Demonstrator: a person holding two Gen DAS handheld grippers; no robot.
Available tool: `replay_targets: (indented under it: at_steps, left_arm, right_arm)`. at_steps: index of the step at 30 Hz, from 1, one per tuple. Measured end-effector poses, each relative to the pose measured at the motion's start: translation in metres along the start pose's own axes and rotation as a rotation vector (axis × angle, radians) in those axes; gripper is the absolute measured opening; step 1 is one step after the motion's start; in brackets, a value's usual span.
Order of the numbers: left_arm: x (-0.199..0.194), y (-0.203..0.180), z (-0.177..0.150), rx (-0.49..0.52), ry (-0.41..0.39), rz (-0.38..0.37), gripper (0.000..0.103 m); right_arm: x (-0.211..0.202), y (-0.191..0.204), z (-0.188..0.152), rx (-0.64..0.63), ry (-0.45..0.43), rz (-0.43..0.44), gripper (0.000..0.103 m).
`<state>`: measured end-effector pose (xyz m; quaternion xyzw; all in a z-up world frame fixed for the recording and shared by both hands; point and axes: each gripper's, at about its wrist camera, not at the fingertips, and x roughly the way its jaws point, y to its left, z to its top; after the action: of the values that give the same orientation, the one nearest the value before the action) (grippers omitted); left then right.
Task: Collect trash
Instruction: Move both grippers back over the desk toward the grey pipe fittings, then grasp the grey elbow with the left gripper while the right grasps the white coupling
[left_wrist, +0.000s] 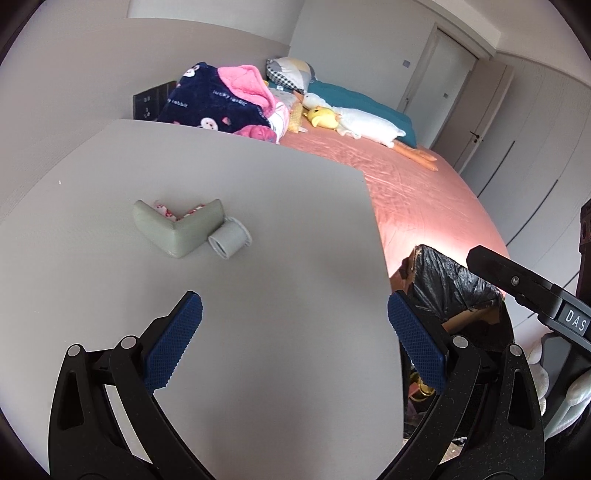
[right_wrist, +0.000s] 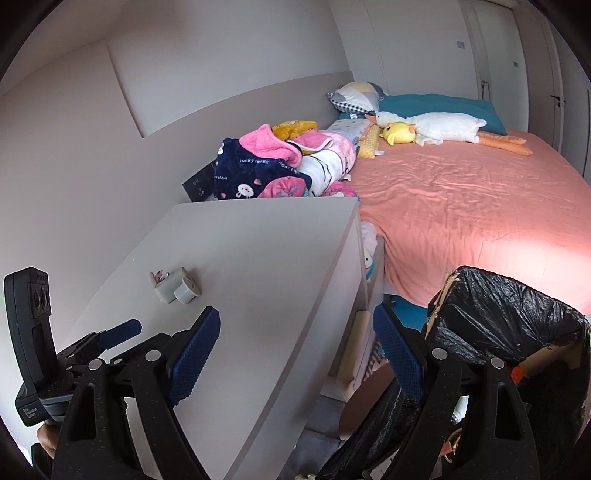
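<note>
Reaching for the trash on the grey table

Left wrist view: left gripper (left_wrist: 295, 321) has jaws apart, empty; corner guard (left_wrist: 181, 230) and small roll (left_wrist: 229, 242) lie touching at eleven o'clock.
Right wrist view: right gripper (right_wrist: 297, 345) is likewise apart, empty; lined bin (right_wrist: 517, 321) at three o'clock. Next, I judge, closing on one piece.

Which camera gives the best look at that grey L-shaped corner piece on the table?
The left wrist view: the grey corner piece sits nearer the middle, showing both arms and the small roll touching it. In the right wrist view it appears small and far off to the left.
</note>
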<state>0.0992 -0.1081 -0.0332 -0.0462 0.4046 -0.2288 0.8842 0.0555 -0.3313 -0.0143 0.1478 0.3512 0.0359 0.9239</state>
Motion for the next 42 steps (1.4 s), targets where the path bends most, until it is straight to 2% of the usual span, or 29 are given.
replay_targets:
  at_steps: [13, 20, 27, 32, 37, 42]
  left_arm:
    - [0.004, 0.057, 0.013, -0.087, -0.019, 0.079, 0.097]
    - [0.02, 0.075, 0.022, -0.087, 0.005, 0.104, 0.097]
    - [0.033, 0.09, 0.033, -0.091, 0.02, 0.123, 0.097]
    - [0.049, 0.096, 0.039, -0.08, 0.065, 0.144, 0.097]
    - [0.057, 0.097, 0.047, -0.052, 0.078, 0.144, 0.097]
    - [0.061, 0.103, 0.056, -0.054, 0.067, 0.113, 0.097]
  right_arm:
    - [0.036, 0.04, -0.001, -0.133, 0.054, 0.024, 0.086]
    - [0.053, 0.066, -0.001, -0.228, 0.092, 0.044, 0.078]
    - [0.076, 0.084, -0.002, -0.281, 0.146, 0.076, 0.077]
    - [0.091, 0.095, -0.001, -0.311, 0.176, 0.084, 0.077]
    - [0.104, 0.108, 0.001, -0.354, 0.197, 0.099, 0.077]
    - [0.117, 0.119, 0.002, -0.378, 0.219, 0.105, 0.074]
